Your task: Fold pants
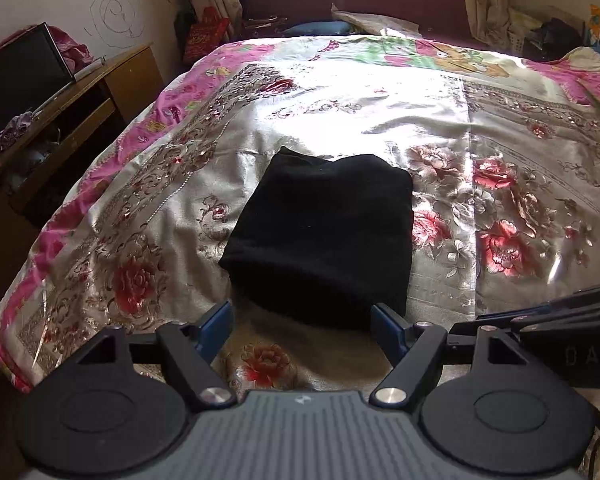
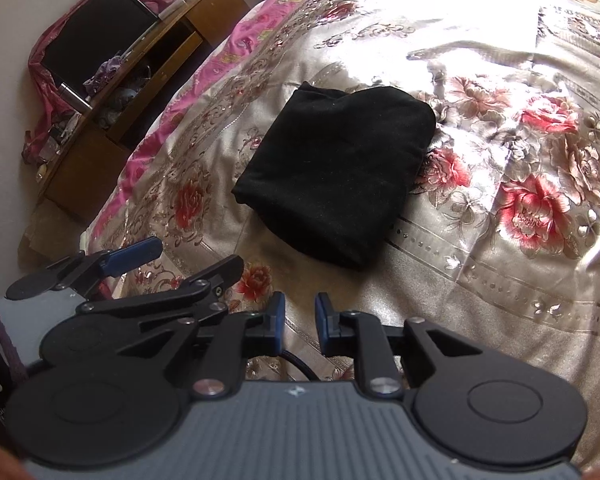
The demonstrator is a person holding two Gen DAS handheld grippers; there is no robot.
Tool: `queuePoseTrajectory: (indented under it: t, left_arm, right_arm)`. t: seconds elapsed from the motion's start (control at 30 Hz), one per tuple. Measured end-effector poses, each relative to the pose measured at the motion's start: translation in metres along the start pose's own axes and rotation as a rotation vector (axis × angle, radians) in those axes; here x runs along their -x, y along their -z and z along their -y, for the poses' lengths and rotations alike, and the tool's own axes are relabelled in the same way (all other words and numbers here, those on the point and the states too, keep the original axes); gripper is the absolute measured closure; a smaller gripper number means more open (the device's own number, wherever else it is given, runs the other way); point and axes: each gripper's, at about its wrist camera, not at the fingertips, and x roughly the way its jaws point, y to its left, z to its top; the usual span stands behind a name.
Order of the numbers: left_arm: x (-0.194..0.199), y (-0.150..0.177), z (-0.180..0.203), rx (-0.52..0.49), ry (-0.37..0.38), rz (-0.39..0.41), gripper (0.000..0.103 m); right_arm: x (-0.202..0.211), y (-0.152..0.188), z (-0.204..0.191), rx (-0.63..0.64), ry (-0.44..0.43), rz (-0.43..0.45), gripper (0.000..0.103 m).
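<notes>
From my seat I see both tongs tilted steeply down toward the bed (image 1: 440, 120), side by side above its near edge. The left tongs (image 1: 304, 326) stand wide, their blue pads (image 1: 216, 326) spread apart with nothing between them but the flowered bedspread (image 1: 140, 208) below. The right tongs (image 2: 300, 322) are narrow, the two blue pads (image 2: 278, 316) close together with a slim gap of bedspread showing between them, and they grip nothing.

The pants (image 1: 324, 236) lie folded into a compact black bundle on the bedspread, just ahead of the left tongs, roughly centred on the span between their pads. From the right wrist camera the same pants (image 2: 336, 176) sit ahead of the right tongs and slightly to the right of their gap, clear of the pads. Neither pair touches the cloth (the near edge of the bundle dips just behind the left pads' tips in the left view, but I see no contact).

The left tongs (image 2: 132, 258) show in the right wrist view too, low at the left, just beside the right pair, and part of the right rig's black linkage (image 1: 560, 312) edges in at the right of the left view. Off to the left of both, beyond the bed's side, stands a wooden cabinet (image 1: 100, 92) with a dark screen (image 1: 20, 76) on it.
</notes>
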Motion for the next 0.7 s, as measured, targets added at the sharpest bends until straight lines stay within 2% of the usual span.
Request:
queuePoseTrajectory:
  t: [0.27,0.7]
  left_arm:
    - [-0.022,-0.006,-0.035,-0.06,0.101,-0.047,0.018]
    - [-0.041,-0.019,-0.077,-0.138,0.154,-0.052,0.016]
  right_arm:
    - [-0.022,-0.002,-0.024,-0.095,0.066,0.011,0.084]
    - [-0.047,-0.012,-0.057,-0.162,0.115,0.038,0.084]
